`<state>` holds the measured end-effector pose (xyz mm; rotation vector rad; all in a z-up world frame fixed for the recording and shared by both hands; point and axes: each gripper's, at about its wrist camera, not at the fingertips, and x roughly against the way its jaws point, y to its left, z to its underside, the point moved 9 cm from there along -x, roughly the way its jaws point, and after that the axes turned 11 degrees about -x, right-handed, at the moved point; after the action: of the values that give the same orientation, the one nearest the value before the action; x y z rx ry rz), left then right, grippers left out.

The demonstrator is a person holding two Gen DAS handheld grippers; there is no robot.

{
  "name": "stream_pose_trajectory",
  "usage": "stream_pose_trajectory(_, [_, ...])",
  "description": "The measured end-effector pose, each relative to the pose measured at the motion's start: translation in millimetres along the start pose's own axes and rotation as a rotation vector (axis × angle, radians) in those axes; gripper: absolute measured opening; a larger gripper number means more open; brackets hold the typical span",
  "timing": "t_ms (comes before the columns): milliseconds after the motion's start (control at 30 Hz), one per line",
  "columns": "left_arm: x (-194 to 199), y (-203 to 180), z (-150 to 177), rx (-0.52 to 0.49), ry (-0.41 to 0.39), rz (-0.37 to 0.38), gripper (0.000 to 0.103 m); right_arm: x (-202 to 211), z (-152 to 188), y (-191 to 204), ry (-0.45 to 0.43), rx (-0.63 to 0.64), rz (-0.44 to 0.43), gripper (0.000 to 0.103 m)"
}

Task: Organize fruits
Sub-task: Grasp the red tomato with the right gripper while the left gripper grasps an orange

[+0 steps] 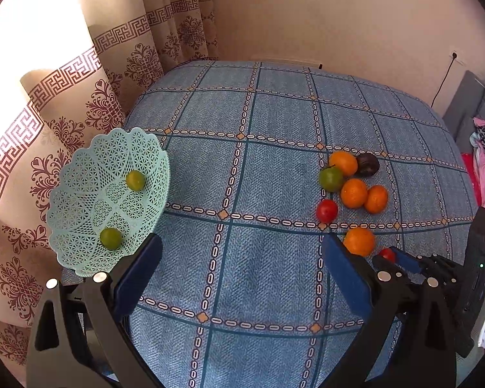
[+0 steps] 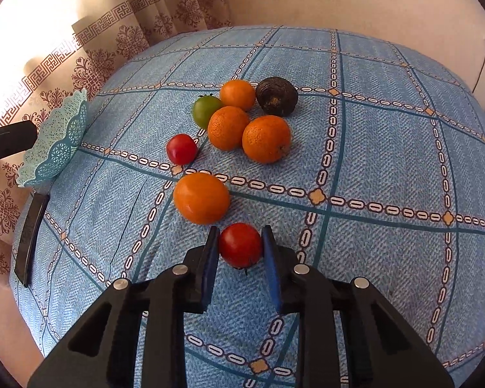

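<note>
The right tool, its blue pads clamped on a small round red tomato near the worktop's right, must carry it far left to the mint lattice plastic basket, beside the wide-open left tool.

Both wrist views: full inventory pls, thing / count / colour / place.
Basket: 1, mint green lattice, tilted at the table's left edge.
Small green fruits: 2, inside the basket.
Oranges: 4, orange; three clustered mid-table, one nearer.
Green tomato: 1, left of the cluster.
Dark fruit: 1, brown-black, far end of the cluster.
Red tomatoes: 2; one loose by the cluster, one between the right jaws.
Tablecloth: 1, blue checked, covers the table.
Curtain: beige, patterned, left.
Left gripper: black, blue pads, jaws wide, empty, next to the basket.
Right gripper: black, blue pads, jaws closed on the tomato.
</note>
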<state>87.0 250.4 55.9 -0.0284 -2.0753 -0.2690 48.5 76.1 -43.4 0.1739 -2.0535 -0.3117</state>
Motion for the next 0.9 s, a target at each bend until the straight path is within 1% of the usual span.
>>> stream_pose_trajectory(367, [-30.2, -63.8, -0.1, -0.018, 0.039, 0.092, 0.1, 44.5, 1.7, -44.4, -0.039, -0.035, 0.02, 0.026])
stream_pose_trajectory(533, [-45.0, -89.1, -0.2, -0.022, 0.05, 0.113, 0.1, 63.5, 0.8, -65.3, -0.057, -0.047, 0.036, 0.026])
stream_pose_trajectory(700, [-62.9, -103.1, 3.0, -0.009, 0.075, 0.121, 0.1, 79.5, 0.7, -82.6, -0.07, -0.049, 0.045, 0.026])
stream_pose_trajectory(900, [-78.7, -111.3, 6.8, 0.012, 0.099, 0.129, 0.1, 87.3, 2.9, -92.1, -0.072, -0.047, 0.055, 0.026])
